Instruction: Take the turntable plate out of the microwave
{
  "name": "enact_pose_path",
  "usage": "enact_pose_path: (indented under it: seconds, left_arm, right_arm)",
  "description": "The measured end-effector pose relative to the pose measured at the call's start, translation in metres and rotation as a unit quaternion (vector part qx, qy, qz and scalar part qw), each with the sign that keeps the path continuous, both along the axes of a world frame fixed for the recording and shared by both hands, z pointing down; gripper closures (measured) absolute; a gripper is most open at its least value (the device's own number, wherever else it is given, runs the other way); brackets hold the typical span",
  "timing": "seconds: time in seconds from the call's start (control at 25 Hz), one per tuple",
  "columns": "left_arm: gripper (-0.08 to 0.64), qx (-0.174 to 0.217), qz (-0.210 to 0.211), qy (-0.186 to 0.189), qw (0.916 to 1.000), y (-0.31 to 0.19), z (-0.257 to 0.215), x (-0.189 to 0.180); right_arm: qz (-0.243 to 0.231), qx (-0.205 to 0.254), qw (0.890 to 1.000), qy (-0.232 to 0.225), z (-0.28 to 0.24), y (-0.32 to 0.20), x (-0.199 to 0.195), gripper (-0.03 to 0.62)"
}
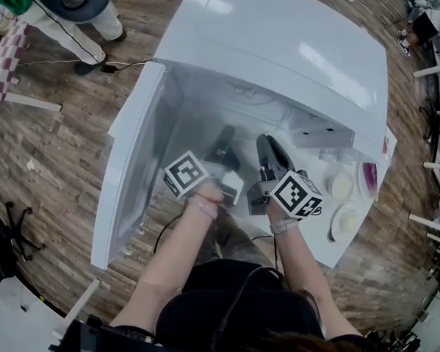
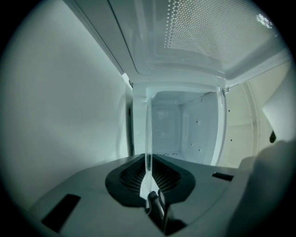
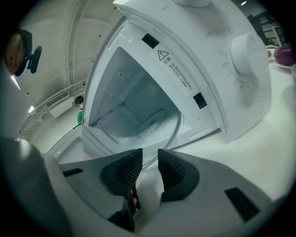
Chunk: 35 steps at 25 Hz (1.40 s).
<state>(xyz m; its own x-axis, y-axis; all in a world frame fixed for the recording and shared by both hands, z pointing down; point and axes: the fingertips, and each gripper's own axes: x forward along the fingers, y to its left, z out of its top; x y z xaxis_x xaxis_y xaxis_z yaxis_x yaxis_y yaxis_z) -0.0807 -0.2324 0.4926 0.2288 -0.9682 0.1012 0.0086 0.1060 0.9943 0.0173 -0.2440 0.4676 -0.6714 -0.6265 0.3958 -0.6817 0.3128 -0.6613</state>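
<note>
Two hand-held grippers are at the open mouth of the microwave [image 1: 287, 50], centre of the head view. Its door [image 1: 131, 165] is swung out toward the left of frame.

Left hand-held gripper [image 2: 149, 163]: jaws drawn close together and clamped on the edge of the turntable plate [image 2: 148, 134]. In the left gripper view the clear glass is seen edge-on, as a thin upright strip rising from between the ribbed pads [image 2: 132, 178]. Both pads bear against it. The cavity's back wall lies beyond, at centre frame.

Right hand-held gripper [image 3: 149, 158]: jaws released, standing clearly apart, with neither pad pressing on anything. In the right gripper view the plate's round rim arcs across the cavity floor at centre frame and runs down toward the gap between the jaws. Whether the rim actually enters that gap cannot be determined.

Turntable plate location: within the microwave cavity, its near edge at the front opening, where the left hand-held gripper has it. In the head view the glass is too transparent to make out.

Surroundings: the control knob [image 3: 249, 51] sits at the upper right of the right gripper view. Small dishes [image 1: 342, 186] stand on the white tabletop [image 3: 263, 162] beside the microwave, right of frame in the head view.
</note>
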Motion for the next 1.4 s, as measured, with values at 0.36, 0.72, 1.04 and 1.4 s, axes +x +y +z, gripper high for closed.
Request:
enact_pose_path:
  seconds: [0.36, 0.72, 1.04, 1.4]
  left_arm:
    - [0.517, 0.001, -0.002, 0.006, 1.0, 0.014, 0.001, 0.0]
    - [0.518, 0.005, -0.005, 0.011, 0.9999, 0.023, 0.001, -0.006]
    - [0.518, 0.009, -0.006, 0.017, 0.9998, 0.027, 0.001, -0.005]
    - [0.517, 0.019, -0.002, 0.023, 0.9996, 0.026, -0.001, -0.001]
  right_arm:
    - [0.055, -0.041, 0.997, -0.046, 0.004, -0.007, 0.018, 0.469]
    - [0.072, -0.104, 0.983, -0.132, 0.016, -0.02, 0.016, 0.422]
    - [0.079, -0.124, 0.972, -0.183, 0.022, -0.027, 0.009, 0.456]
    - [0.092, -0.141, 0.953, -0.25, 0.027, -0.033, 0.008, 0.528]
